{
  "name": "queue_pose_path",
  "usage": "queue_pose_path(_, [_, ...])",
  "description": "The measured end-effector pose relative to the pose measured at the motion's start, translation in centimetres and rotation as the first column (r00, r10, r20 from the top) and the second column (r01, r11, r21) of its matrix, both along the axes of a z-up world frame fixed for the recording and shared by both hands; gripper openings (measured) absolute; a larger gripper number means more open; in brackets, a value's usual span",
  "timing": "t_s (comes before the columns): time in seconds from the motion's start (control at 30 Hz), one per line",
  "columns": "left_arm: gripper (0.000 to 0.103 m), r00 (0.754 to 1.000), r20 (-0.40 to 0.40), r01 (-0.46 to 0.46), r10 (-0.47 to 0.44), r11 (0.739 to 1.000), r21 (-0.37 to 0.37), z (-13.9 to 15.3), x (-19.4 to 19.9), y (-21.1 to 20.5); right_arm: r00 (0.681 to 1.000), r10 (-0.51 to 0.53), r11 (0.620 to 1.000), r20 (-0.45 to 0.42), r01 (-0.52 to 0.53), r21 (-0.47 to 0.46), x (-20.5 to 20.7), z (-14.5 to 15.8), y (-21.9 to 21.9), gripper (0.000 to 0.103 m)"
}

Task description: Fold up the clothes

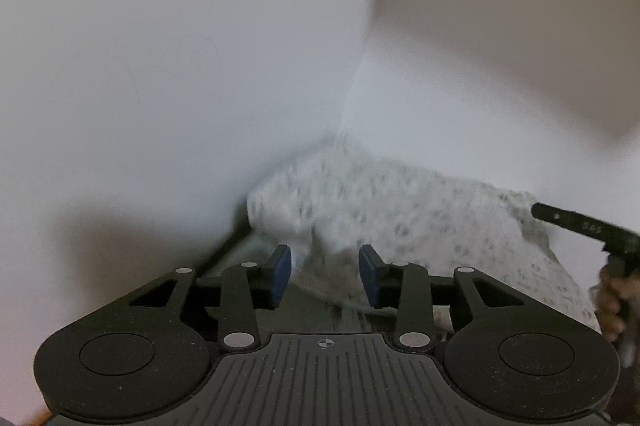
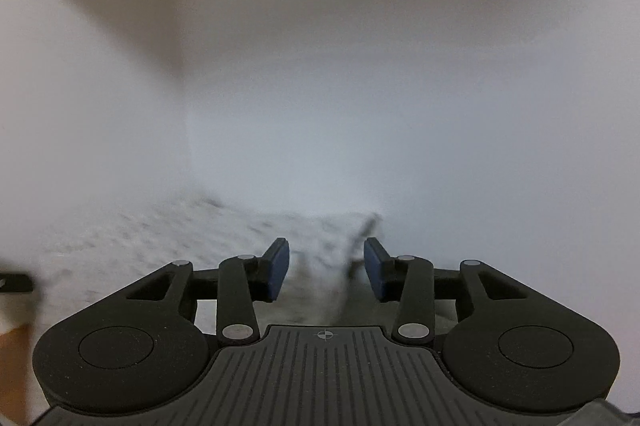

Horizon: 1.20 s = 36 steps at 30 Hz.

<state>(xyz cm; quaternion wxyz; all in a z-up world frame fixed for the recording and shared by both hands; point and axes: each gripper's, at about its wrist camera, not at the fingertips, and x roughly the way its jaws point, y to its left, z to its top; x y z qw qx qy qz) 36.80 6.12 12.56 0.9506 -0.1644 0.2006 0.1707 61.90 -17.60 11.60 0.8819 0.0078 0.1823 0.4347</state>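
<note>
Left wrist view shows the left gripper [image 1: 325, 276] with its blue-padded jaws spread, a rumpled part of a white, grey-flecked garment [image 1: 400, 218] lying between and beyond them without being pinched. Part of the right gripper [image 1: 584, 226], held in a hand [image 1: 612, 302], shows at that garment's far right edge. Right wrist view has the right gripper [image 2: 326, 276] likewise spread, with a dark crease or fold of the same cloth [image 2: 160, 242] running up between its pads; nothing is clamped there either.

How far the folding has got cannot be settled: the cloth is blurred, bunched near both grippers and spread flatter to the side, which fits a piece being laid out as well as one just released after a fold. No neat folded stack is visible.

White walls [image 1: 160, 65] meet in a corner close behind the garment, so room beyond its far edge looks tight; the open room lies on the near side.
</note>
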Motion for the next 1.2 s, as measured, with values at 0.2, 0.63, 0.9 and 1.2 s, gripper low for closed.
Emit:
queue_pose_path(0.2, [0.047, 1.0, -0.009, 0.027, -0.027, 0.996, 0.08, 2.1, 3.3, -0.9, 0.974, 0.227, 0.973, 0.014, -0.227, -0.052, -6.4, 1.1, 1.3, 0.046])
queue_pose_path(0.63, [0.041, 0.994, -0.11, -0.017, 0.024, 0.998, 0.059, -2.1, 4.4, 1.9, 0.955, 0.29, 0.943, 0.064, -0.273, -0.187, -13.8, -0.3, -0.9, 0.04])
queue_pose_path(0.9, [0.077, 0.992, -0.126, -0.005, 0.023, 0.99, 0.142, 1.3, 0.3, -1.6, 0.958, 0.278, 0.949, 0.077, -0.261, -0.173, -16.9, 1.1, -3.2, 0.065])
queue_pose_path(1.2, [0.103, 0.993, -0.12, 0.029, -0.008, 0.985, 0.169, 4.8, -9.5, -5.9, 0.956, 0.293, 0.95, -0.019, -0.293, -0.11, -23.2, 2.3, -3.9, 0.09])
